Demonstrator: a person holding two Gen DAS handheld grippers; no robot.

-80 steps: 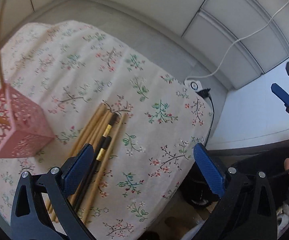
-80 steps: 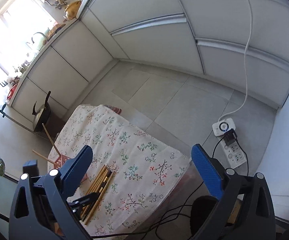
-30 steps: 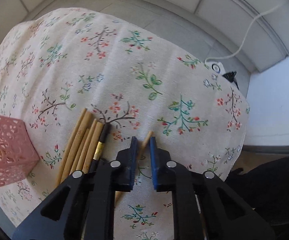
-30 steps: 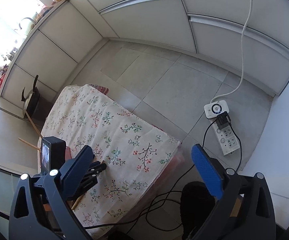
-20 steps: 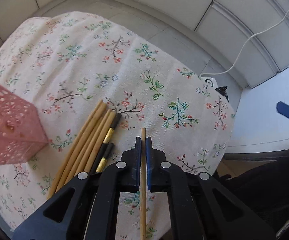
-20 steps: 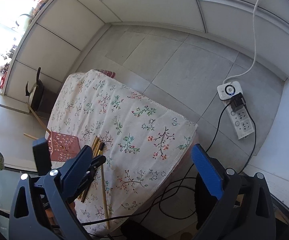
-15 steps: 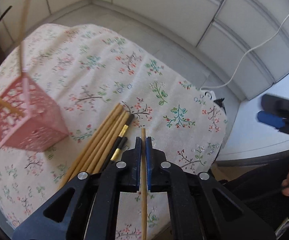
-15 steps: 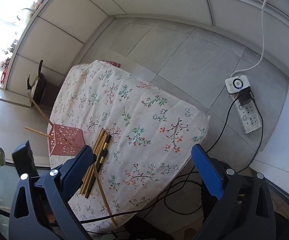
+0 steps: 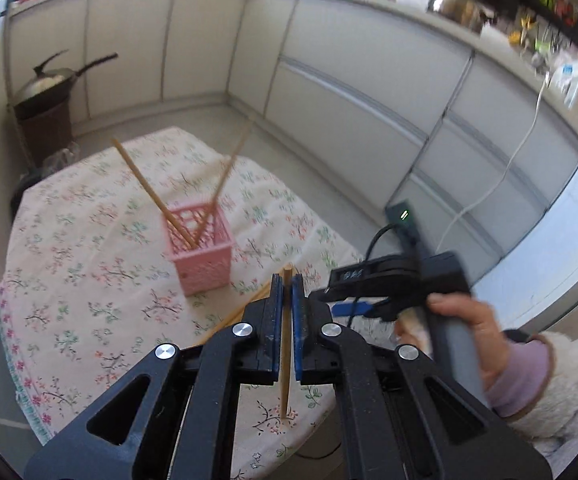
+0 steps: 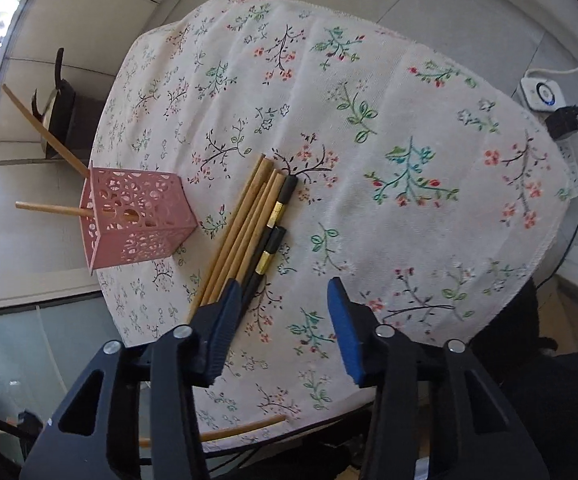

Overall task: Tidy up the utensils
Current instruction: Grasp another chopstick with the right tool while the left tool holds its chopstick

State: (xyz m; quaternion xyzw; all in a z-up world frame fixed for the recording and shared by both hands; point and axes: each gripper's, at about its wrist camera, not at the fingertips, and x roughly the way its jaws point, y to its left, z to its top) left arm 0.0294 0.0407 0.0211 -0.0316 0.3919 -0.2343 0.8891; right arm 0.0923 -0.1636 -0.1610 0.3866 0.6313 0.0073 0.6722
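- Left tongs (image 9: 287, 292) were clamped on one wooden chopstick (image 9: 286, 360), raised above the table (image 10: 429, 160) just short of the pink basket (image 9: 203, 254).
- Right tongs (image 10: 285, 312) had just been closing; they stood half open with nothing between them, just beside the loose bundle of chopsticks (image 10: 245, 232) lying next to the basket.
- Risk: the light basket, already holding two leaning sticks, could tip if the held chopstick struck its rim.
- Risk: closing on the tight bundle might pinch several sticks, or roll them aside.
- Surface: a floral cloth (image 10: 369, 92), slightly creased, covered the table.
- Room: white cabinets (image 9: 349, 80), tiled floor, a power strip (image 10: 545, 94) and a pan (image 9: 49, 80) nearby.
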